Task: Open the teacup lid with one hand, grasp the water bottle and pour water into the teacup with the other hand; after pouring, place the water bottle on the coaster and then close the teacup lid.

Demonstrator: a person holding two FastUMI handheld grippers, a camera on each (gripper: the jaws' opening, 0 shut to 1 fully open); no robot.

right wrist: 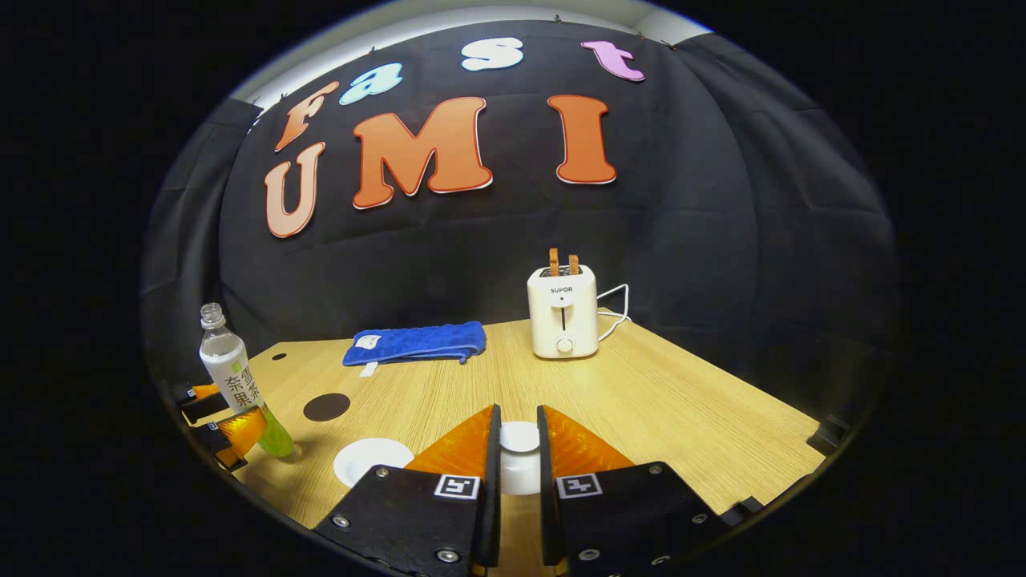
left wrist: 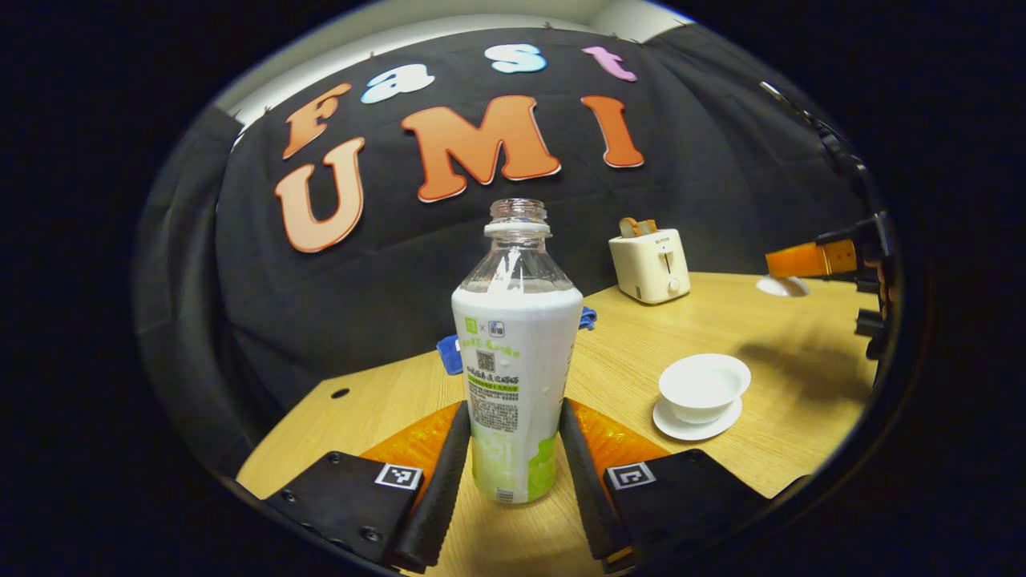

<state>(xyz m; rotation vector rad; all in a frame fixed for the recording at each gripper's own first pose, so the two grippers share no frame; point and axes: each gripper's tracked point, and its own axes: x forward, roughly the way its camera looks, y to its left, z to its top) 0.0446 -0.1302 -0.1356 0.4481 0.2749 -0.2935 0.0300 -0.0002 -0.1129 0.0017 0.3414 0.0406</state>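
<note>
An uncapped water bottle [left wrist: 517, 361] with a white and green label stands upright between my left gripper's [left wrist: 513, 410] fingers, which press on both its sides. The open white teacup [left wrist: 704, 386] sits on its saucer [left wrist: 696, 426] to the right of the bottle. In the right gripper view my right gripper [right wrist: 517, 413] is shut on the white teacup lid [right wrist: 519, 449], held above the table. The teacup [right wrist: 373, 461] lies lower left of it, and the bottle [right wrist: 231, 369] leans slightly in the left gripper [right wrist: 226, 431]. A dark round coaster [right wrist: 326, 407] lies between them.
A cream toaster [right wrist: 563, 320] with toast in its slots stands at the back of the wooden table [right wrist: 681, 401]. A folded blue cloth [right wrist: 417, 343] lies at the back left. In the left gripper view the right gripper [left wrist: 826, 258] hovers at far right with the lid [left wrist: 781, 285].
</note>
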